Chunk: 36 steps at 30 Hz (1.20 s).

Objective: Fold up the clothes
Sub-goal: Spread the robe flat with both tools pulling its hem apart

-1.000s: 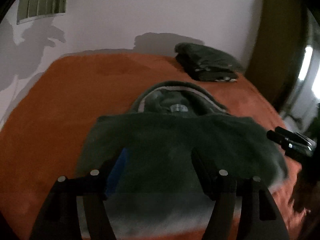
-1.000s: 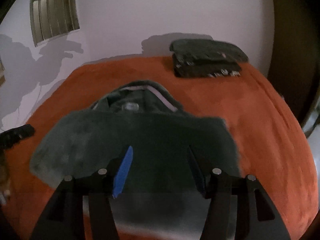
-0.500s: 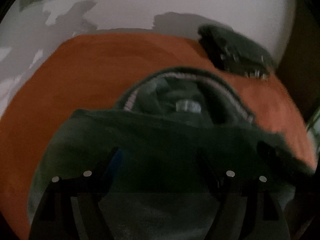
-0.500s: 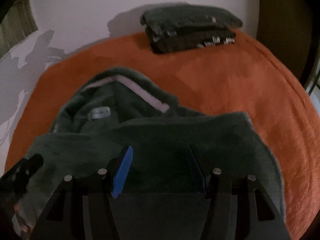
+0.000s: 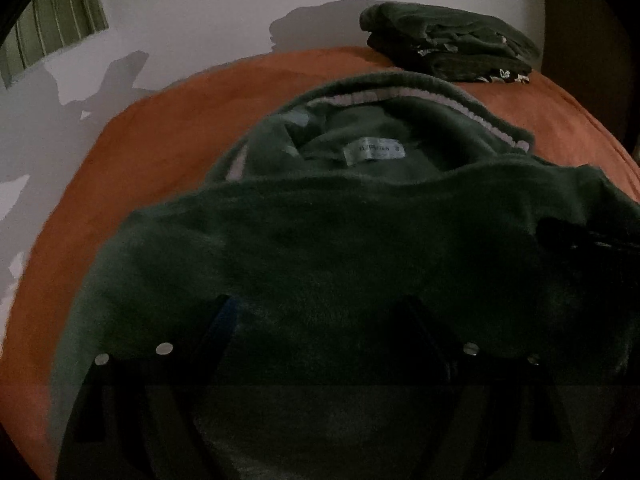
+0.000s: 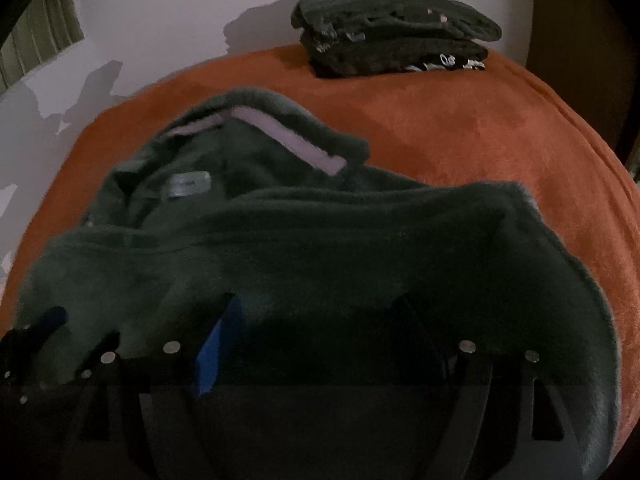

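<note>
A dark green fleece jacket (image 5: 360,248) lies on the orange bed cover (image 5: 160,140), collar and white label (image 5: 374,152) toward the wall. Its lower part is folded up over the body. My left gripper (image 5: 318,312) hangs low over the near left part of that fold, jaws opening wide, with cloth between the fingers and no pad pressing. My right gripper (image 6: 318,306) stands the same way over the right part of the jacket (image 6: 320,248), jaws opening. Each gripper shows at the edge of the other's view: the right gripper (image 5: 568,236), the left gripper (image 6: 40,328).
A stack of folded dark clothes (image 6: 396,36) sits at the far right of the bed cover (image 6: 460,128), against the white wall. A dark wooden door or wardrobe (image 5: 584,40) stands at the right. A shuttered window (image 5: 52,36) is at the upper left.
Both grippers have sunk and moved forward over the jacket, and the fold has come down onto its body. The fingers of both have spread wider apart.
</note>
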Tool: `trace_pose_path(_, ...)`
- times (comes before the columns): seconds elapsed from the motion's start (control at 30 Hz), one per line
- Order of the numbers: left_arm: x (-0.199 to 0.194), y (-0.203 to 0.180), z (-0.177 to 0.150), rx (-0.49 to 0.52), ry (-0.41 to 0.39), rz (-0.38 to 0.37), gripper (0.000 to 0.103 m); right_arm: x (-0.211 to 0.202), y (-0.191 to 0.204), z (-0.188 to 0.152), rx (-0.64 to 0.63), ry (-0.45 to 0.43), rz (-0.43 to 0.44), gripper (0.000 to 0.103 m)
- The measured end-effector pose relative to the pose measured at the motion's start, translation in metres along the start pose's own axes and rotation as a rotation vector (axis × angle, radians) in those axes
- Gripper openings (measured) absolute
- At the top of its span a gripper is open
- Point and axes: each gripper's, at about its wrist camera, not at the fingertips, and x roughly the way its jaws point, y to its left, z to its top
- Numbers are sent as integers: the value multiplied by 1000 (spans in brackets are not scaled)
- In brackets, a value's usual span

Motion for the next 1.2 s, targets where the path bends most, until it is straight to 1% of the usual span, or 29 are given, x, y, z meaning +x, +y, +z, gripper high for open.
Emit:
trace_pose_path(0.07, -9, 0, 2, 15, -25, 36, 85, -18, 4, 0, 3, -3, 16, 80)
trace_pose_path(0.17, -17, 9, 4, 14, -49, 39, 85, -39, 10, -3, -49, -26, -68, 80)
trace_pose_path(0.23, -14, 23, 6, -26, -45, 32, 85, -50, 6, -5, -92, -67, -88, 80)
trace_pose_path(0.27, -13, 30, 7, -46, -42, 29, 86, -51, 1, -6, -104, -73, -81, 80)
trace_pose_path(0.37, 11, 50, 6, -139, 41, 0, 89, -27, -14, -10, -96, 6, -31, 80)
trace_pose_path(0.4, 22, 53, 3, -160, 80, -29, 90, -16, -19, -12, -82, 38, -22, 80)
trace_pose_path(0.43, 30, 51, 0, -147, 95, -37, 93, -11, -21, -14, -81, 41, -16, 80)
trace_pose_path(0.47, 32, 46, -1, -119, 83, -23, 96, -7, -22, -16, -83, 33, -11, 80)
trace_pose_path(0.53, 33, 37, -3, -72, 67, 3, 100, -2, -23, -19, -91, 20, -3, 84)
trace_pose_path(0.6, 36, 37, -2, -78, 67, 2, 101, 0, -22, -18, -97, 24, -5, 85)
trace_pose_path(0.7, 30, 43, 1, -100, 73, -6, 102, -6, -27, -15, -77, 28, 15, 85)
trace_pose_path(0.77, 23, 45, 3, -116, 66, -4, 102, -16, -31, -13, -44, 8, 22, 85)
trace_pose_path(0.87, 2, 49, 3, -137, 4, 37, 102, -31, -36, -13, -11, -47, -8, 85)
trace_pose_path(0.9, -1, 50, 3, -130, -1, 60, 102, -36, -38, -12, 0, -65, -18, 85)
trace_pose_path(0.97, 5, 49, 1, -103, 20, 86, 102, -32, -42, -14, -5, -50, -47, 85)
trace_pose_path(1.03, 17, 49, 0, -85, 42, 80, 102, -21, -46, -17, -28, -12, -63, 85)
trace_pose_path(1.13, 34, 49, -1, -58, 75, 72, 103, -16, -46, -23, -76, -14, -58, 85)
trace_pose_path(1.2, 27, 52, 0, -72, 74, 71, 103, -20, -46, -24, -79, -12, -51, 85)
